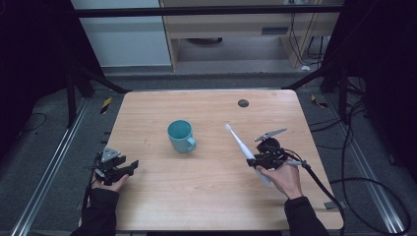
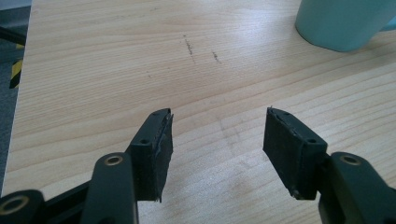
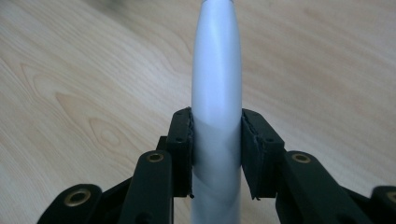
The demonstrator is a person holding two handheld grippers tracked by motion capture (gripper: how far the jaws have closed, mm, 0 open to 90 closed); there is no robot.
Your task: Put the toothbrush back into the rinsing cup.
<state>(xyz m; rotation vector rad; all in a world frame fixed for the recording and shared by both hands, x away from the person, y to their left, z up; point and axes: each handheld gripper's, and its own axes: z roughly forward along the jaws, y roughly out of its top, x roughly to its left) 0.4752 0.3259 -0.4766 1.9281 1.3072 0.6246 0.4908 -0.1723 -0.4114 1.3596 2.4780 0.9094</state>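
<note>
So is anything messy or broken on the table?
Nothing is spilled or broken. The teal mug stands upright, and the right gripper holds the white toothbrush. The wood just has a few small dark scuff marks near the mug.

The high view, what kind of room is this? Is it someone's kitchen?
Probably not a kitchen: it looks like a lab or workshop set up for recording. A bare wooden table stands inside a black metal frame, cables trail over grey floor, and the person holds a gripper in each hand.

right gripper [image 3: 216,154] | jaws clamp white handle [image 3: 216,93] | wooden table [image 3: 70,70]
</note>
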